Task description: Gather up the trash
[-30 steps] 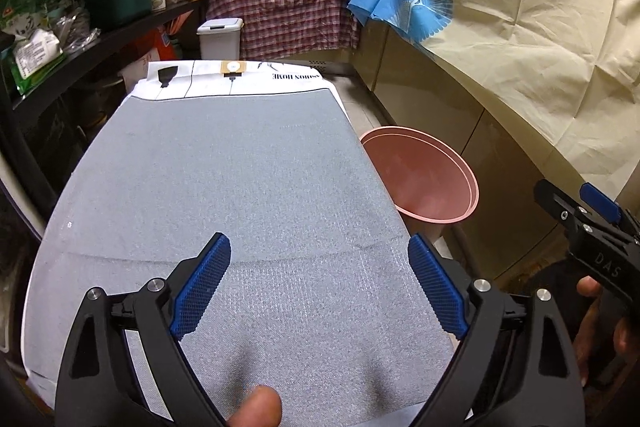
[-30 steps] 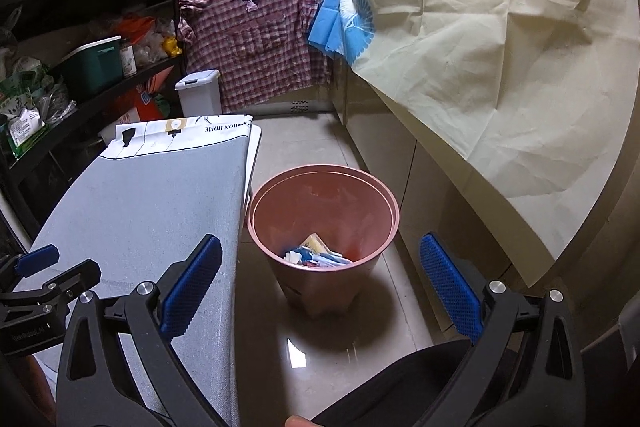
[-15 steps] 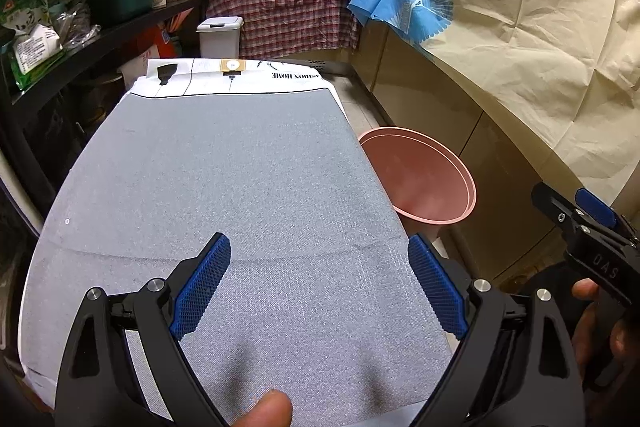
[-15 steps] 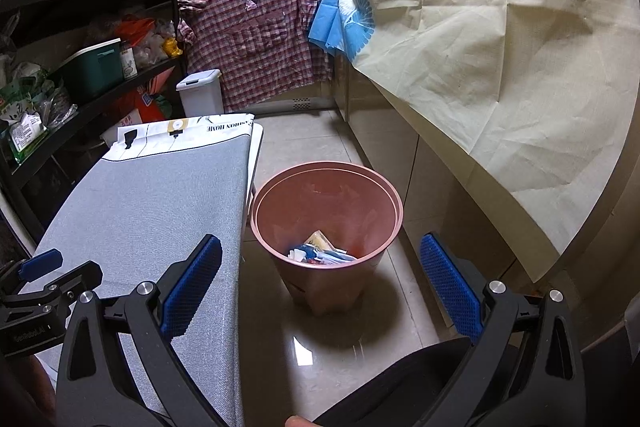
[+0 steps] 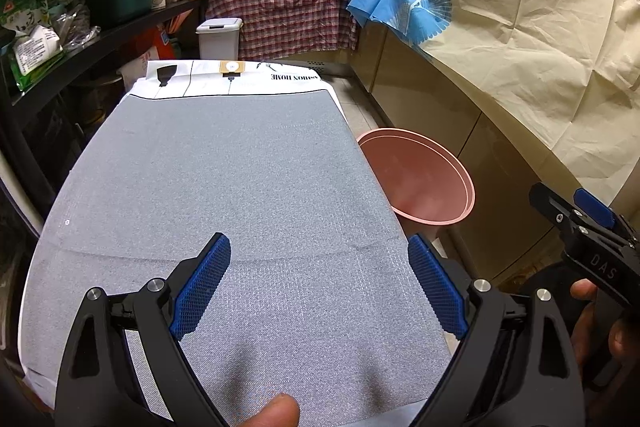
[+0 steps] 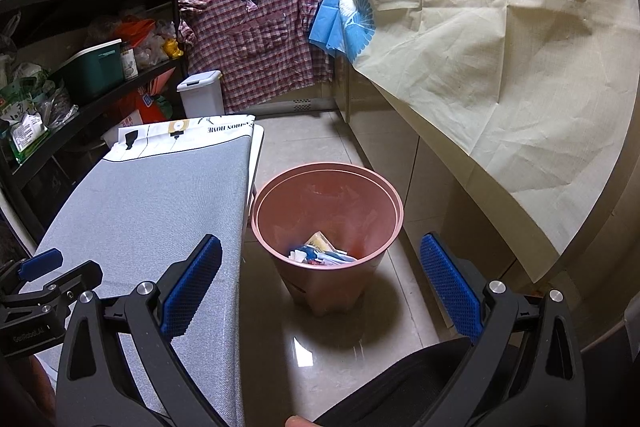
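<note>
A pink trash bin [image 6: 326,203] stands on the tiled floor beside the grey-covered table [image 6: 160,195]. Crumpled wrappers and paper trash [image 6: 320,251] lie at its bottom. In the left wrist view the bin [image 5: 420,179] shows to the right of the table [image 5: 224,179], whose grey cover is bare. My left gripper [image 5: 318,283] is open and empty, held above the table's near end. My right gripper [image 6: 320,283] is open and empty, held above the floor in front of the bin.
Black shelves [image 6: 80,75] with boxes and bags line the left side. A white lidded bin [image 6: 202,95] stands behind the table. A counter draped with a cream sheet [image 6: 500,39] runs along the right. A plaid shirt [image 6: 260,43] hangs at the back.
Both grippers have drifted only slightly; the view has shifted a little. Both stay open and empty.
</note>
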Demonstrator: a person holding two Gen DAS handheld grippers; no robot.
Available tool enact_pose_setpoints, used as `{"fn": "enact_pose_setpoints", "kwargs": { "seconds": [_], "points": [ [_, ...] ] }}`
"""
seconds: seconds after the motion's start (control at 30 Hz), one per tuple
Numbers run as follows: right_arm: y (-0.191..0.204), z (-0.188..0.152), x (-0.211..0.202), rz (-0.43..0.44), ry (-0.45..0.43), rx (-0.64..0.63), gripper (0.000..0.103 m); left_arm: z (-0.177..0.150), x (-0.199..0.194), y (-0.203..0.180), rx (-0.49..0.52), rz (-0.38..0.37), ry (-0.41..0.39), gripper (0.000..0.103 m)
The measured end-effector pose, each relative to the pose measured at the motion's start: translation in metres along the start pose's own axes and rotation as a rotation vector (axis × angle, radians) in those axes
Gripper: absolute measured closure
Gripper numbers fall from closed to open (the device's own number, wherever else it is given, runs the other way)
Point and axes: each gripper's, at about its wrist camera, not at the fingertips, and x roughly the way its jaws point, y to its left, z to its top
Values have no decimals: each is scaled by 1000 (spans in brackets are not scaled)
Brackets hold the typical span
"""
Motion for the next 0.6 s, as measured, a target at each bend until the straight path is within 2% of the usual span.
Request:
{"fn": "enact_pose_setpoints", "kwargs": {
  "seconds": [0.6],
  "points": [
    [-1,0,0,1,0,1,5,2,-2,-1,5,-1,-5,16]
  ]
}}
